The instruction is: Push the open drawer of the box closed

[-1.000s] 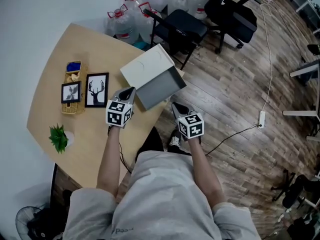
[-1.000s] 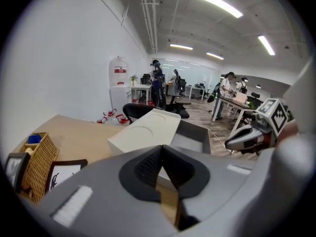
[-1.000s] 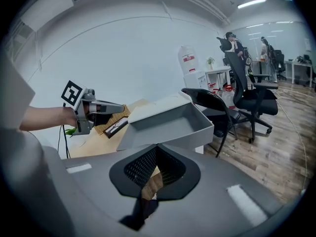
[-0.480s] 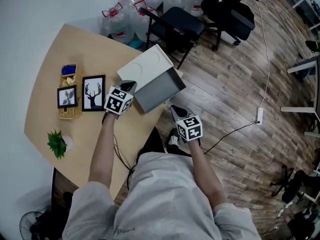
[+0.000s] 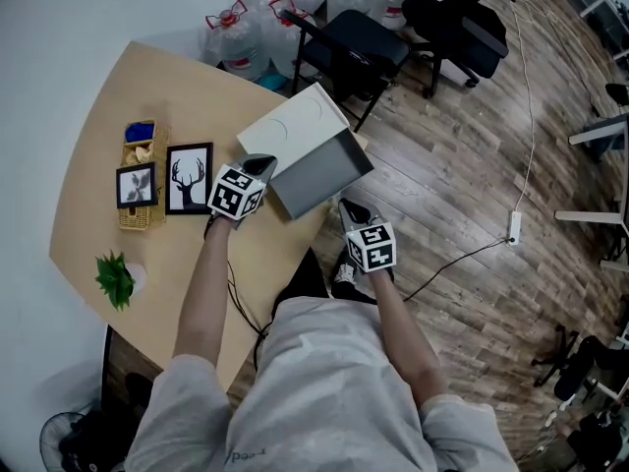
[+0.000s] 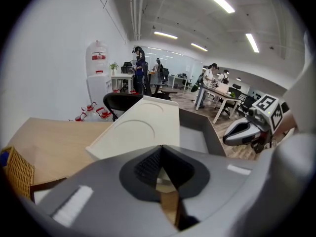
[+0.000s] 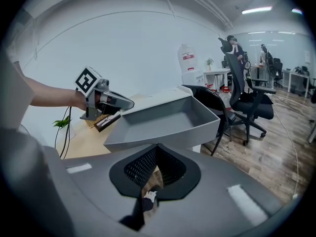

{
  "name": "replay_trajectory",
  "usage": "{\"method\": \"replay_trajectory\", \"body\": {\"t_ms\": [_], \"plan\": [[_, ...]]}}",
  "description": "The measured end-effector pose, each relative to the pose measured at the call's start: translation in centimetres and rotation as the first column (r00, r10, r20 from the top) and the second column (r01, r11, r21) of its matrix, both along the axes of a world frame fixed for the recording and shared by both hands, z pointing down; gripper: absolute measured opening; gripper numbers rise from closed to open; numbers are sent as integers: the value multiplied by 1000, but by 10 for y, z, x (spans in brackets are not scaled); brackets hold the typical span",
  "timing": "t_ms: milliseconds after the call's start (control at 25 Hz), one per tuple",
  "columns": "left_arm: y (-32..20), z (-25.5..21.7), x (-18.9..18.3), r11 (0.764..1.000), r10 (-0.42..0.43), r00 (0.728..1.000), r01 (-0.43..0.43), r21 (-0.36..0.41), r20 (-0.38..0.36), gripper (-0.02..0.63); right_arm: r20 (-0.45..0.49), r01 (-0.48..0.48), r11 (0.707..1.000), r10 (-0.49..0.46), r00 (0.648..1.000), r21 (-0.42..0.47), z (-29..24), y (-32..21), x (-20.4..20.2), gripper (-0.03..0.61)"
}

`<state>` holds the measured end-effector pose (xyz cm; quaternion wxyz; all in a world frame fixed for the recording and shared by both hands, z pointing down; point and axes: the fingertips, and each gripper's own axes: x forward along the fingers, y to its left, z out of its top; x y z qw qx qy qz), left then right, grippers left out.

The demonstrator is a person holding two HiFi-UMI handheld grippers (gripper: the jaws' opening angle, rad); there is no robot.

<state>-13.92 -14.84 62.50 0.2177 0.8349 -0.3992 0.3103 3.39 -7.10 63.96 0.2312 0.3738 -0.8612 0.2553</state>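
Observation:
A cream-white box (image 5: 293,126) lies at the table's far right edge, and its grey drawer (image 5: 324,173) stands pulled out toward me over the edge. My left gripper (image 5: 258,167) is shut and empty, its tip by the box's near left corner beside the drawer. My right gripper (image 5: 351,210) is also shut and empty, hanging off the table just short of the drawer's front wall. The left gripper view shows the box top (image 6: 143,125), the drawer (image 6: 195,132) and the right gripper (image 6: 246,131). From the right gripper view I see the drawer's front (image 7: 163,132) and the left gripper (image 7: 117,102).
Two framed pictures (image 5: 189,177) and a wicker basket (image 5: 141,214) sit left of the box, with a small plant (image 5: 115,275) nearer me. Black office chairs (image 5: 354,42) and water bottles (image 5: 228,37) stand beyond the table (image 5: 118,96). A cable (image 5: 462,259) crosses the wooden floor.
My left gripper has moved forward along the table to the box's near left corner. The right gripper has barely shifted. The drawer stands as open as before.

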Motion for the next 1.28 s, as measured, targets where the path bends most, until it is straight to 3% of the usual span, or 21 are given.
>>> {"method": "replay_trajectory", "body": {"t_ms": [600, 1280], "plan": [[1, 0, 0, 1000, 19, 1000, -19, 19, -3, 52, -51, -3, 1000, 2, 999, -18, 18, -1, -7, 38], [1, 0, 0, 999, 26, 1000, -26, 28, -5, 52, -37, -26, 996, 23, 999, -84, 28, -4, -9, 55]]}}
